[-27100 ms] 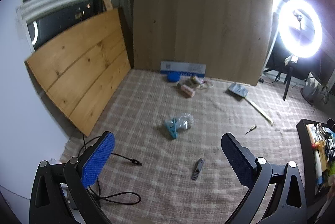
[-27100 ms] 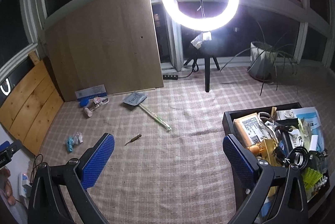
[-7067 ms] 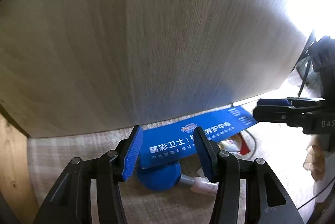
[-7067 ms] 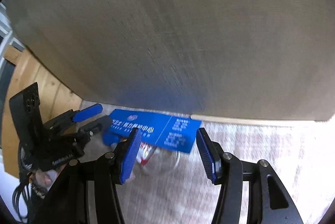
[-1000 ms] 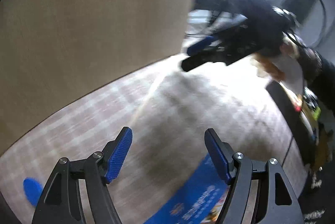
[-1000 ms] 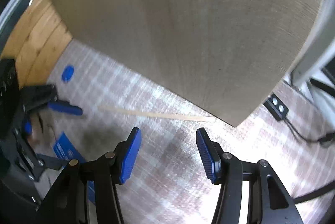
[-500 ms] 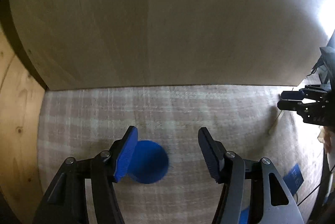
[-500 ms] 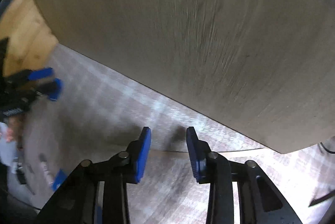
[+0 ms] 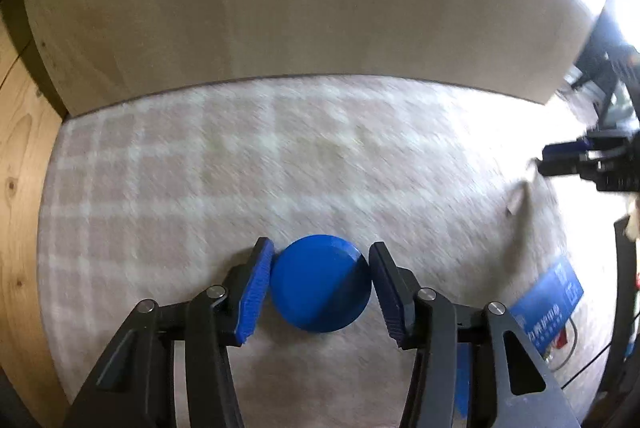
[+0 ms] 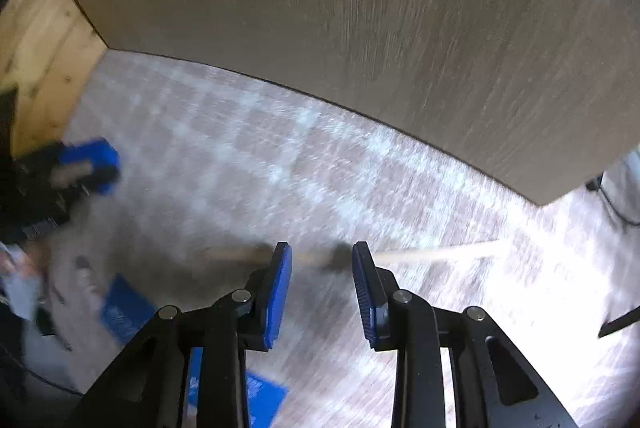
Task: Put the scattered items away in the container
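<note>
Left tool (image 9: 321, 284) closes around the blue disc (image 9: 320, 288); right tool (image 10: 322, 280), narrowing, straddles a thin wooden stick (image 10: 436, 252). Both, plus a blue box (image 9: 548, 308), remain uncollected.

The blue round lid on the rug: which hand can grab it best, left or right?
Left. The left gripper already has the blue round lid between its closing jaws, though its pads don't clearly press yet. The right gripper is busy straddling a thin wooden stick farther along the rug.
</note>
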`<state>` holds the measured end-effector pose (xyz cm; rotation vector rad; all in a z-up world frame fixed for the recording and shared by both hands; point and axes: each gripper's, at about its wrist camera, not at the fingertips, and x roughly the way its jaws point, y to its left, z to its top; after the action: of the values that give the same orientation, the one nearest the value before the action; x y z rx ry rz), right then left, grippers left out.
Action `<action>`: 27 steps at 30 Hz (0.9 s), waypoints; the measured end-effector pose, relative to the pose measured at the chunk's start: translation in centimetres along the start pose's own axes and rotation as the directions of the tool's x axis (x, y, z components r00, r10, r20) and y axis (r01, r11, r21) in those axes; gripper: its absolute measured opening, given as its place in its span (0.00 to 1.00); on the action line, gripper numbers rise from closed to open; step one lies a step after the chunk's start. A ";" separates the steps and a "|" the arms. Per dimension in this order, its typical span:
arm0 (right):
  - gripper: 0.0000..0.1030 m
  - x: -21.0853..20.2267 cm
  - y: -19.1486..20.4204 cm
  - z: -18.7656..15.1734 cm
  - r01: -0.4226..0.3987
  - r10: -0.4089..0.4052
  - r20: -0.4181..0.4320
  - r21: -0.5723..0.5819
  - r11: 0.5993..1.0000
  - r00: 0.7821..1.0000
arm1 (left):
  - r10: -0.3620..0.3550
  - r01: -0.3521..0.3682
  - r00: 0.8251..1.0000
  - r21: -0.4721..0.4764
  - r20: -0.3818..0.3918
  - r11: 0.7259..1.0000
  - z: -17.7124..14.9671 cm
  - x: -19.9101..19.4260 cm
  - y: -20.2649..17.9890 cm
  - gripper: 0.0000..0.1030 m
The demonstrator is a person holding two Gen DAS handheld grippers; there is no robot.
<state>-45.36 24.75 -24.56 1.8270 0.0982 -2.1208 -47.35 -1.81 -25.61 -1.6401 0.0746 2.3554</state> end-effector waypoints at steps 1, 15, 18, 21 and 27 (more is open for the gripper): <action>0.27 -0.2 0.1 -0.1 0.019 -0.019 -0.005 -0.011 1.000 1.000 | -0.003 0.003 1.000 0.019 0.006 1.000 -0.8 -0.2 -1.1 0.51; 0.28 0.2 0.4 -3.2 0.125 -0.125 -0.008 0.007 0.992 0.992 | -0.087 0.087 0.996 0.075 -0.003 0.993 -5.9 -2.2 -7.5 0.51; 0.28 -0.4 0.8 -6.9 0.092 -0.091 -0.030 0.014 0.996 0.995 | -0.122 0.123 0.992 0.085 -0.017 0.989 -8.0 -3.3 -9.8 0.51; 0.29 -1.0 1.4 -10.6 0.086 -0.086 -0.040 0.002 0.996 0.996 | -0.148 0.151 0.988 0.112 -0.033 0.982 -10.4 -4.2 -12.4 0.51; 0.30 -2.8 1.3 -18.7 -0.006 0.009 -0.056 0.056 0.998 0.998 | -0.231 0.242 0.970 0.178 -0.079 0.954 -17.6 -4.8 -16.1 0.51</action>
<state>-26.87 29.13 -24.86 1.9164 0.0458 -2.0877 -25.75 9.31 -25.65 -1.5339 0.1009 2.0572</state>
